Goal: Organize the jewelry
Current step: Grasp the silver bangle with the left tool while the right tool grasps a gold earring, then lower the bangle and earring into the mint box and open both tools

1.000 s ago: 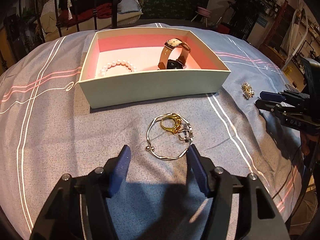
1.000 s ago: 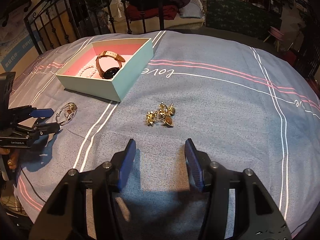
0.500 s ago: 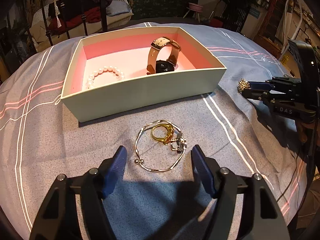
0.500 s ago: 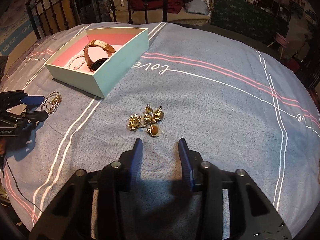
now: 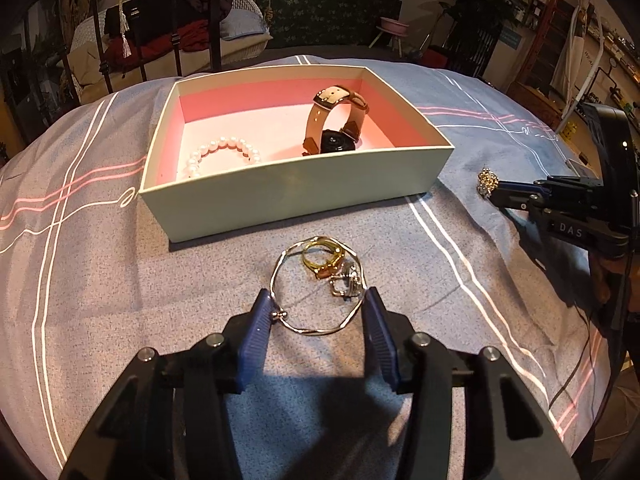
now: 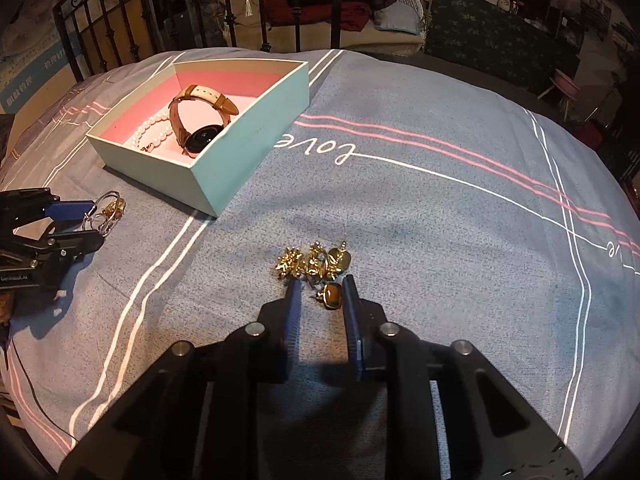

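We're on a bed (image 6: 420,208) with a striped blue sheet, box (image 5: 304,196) already holding pearls (image 5: 224,152) and a watch (image 5: 336,120). Our left tongs (image 5: 318,304) have just been closing, half-wide, flanking the bangle (image 5: 316,292) and rings (image 5: 324,262). Right tongs (image 6: 320,286), also closing and narrow, straddle the brown-stone earring (image 6: 333,296); the box lies beyond, nothing blocking.
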`<state>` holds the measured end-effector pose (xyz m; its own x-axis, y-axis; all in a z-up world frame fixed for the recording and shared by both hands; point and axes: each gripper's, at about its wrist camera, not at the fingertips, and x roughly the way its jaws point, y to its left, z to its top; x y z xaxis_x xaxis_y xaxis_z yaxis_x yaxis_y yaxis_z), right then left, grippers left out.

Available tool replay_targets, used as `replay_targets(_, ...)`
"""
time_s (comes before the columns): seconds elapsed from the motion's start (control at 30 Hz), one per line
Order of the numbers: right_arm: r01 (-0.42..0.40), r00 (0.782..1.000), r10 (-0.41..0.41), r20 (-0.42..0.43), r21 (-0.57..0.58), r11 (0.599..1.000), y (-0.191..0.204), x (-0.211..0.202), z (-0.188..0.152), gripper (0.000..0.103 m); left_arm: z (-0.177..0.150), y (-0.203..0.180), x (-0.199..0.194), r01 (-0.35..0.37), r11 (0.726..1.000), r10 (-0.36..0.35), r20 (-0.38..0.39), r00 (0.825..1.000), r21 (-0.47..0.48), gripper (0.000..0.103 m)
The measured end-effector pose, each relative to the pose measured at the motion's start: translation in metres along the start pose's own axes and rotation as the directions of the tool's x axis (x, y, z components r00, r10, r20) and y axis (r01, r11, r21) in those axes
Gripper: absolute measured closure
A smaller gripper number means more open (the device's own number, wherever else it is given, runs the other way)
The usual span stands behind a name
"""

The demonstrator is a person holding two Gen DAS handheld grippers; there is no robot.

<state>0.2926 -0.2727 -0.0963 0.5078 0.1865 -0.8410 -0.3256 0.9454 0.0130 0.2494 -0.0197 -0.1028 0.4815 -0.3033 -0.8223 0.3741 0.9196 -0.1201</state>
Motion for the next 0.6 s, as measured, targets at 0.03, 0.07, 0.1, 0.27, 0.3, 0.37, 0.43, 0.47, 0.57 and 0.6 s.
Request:
replay_targets(0.03, 0.002, 1.0, -0.002, 0.003, 0.002, 1.0, 0.0, 0.0, -0.001, 0.087, -0.001, 0.0, -0.002, 0.002, 1.0, -0.002, 0.004, 1.0, -0.001, 0.057)
replay_targets(0.07, 0.003, 1.0, -0.003, 0.005, 0.007, 1.0, 0.0, 0.0, -0.001, 0.087, -0.002, -0.001, -0.004, 0.005, 1.0, -0.005, 0.008, 1.0, -0.002, 0.056)
replay_targets(0.1, 0.003, 1.0, -0.003, 0.007, 0.013, 1.0, 0.0, 0.0, -0.001, 0.087, -0.004, -0.001, -0.007, 0.011, 1.0, -0.011, 0.014, 1.0, -0.005, 0.056)
replay_targets(0.27, 0.006, 1.0, -0.007, 0.02, 0.031, 0.999, 0.0, -0.001, -0.003, 0.088, -0.012, -0.001, -0.02, 0.038, 0.999, -0.037, 0.036, 0.999, -0.031, 0.056)
replay_targets(0.3, 0.005, 1.0, -0.006, 0.023, 0.038, 0.999, -0.001, -0.002, -0.003, 0.088, -0.015, -0.002, -0.023, 0.039, 0.999, -0.038, 0.041, 0.998, -0.035, 0.056)
replay_targets(0.37, -0.001, 0.999, -0.001, 0.033, 0.054, 0.999, -0.001, -0.005, -0.005, 0.089, -0.017, -0.003, -0.03, 0.038, 0.998, -0.036, 0.053, 0.998, -0.047, 0.056)
replay_targets(0.43, -0.013, 0.999, 0.01, 0.043, 0.073, 0.997, -0.001, -0.01, -0.009, 0.089, -0.015, 0.0, -0.039, 0.043, 0.998, -0.039, 0.069, 0.997, -0.053, 0.056)
replay_targets(0.47, -0.019, 0.999, 0.015, 0.049, 0.081, 0.997, -0.001, -0.012, -0.011, 0.089, -0.015, 0.0, -0.044, 0.047, 0.997, -0.042, 0.082, 0.996, -0.055, 0.056)
replay_targets(0.57, -0.027, 0.998, 0.022, 0.061, 0.078, 0.997, 0.004, -0.019, -0.016, 0.089, -0.01, -0.002, -0.058, 0.054, 0.997, -0.048, 0.113, 0.992, -0.048, 0.056)
replay_targets(0.6, -0.03, 0.998, 0.025, 0.066, 0.075, 0.997, 0.006, -0.021, -0.018, 0.089, -0.007, -0.003, -0.062, 0.048, 0.998, -0.043, 0.124, 0.991, -0.039, 0.056)
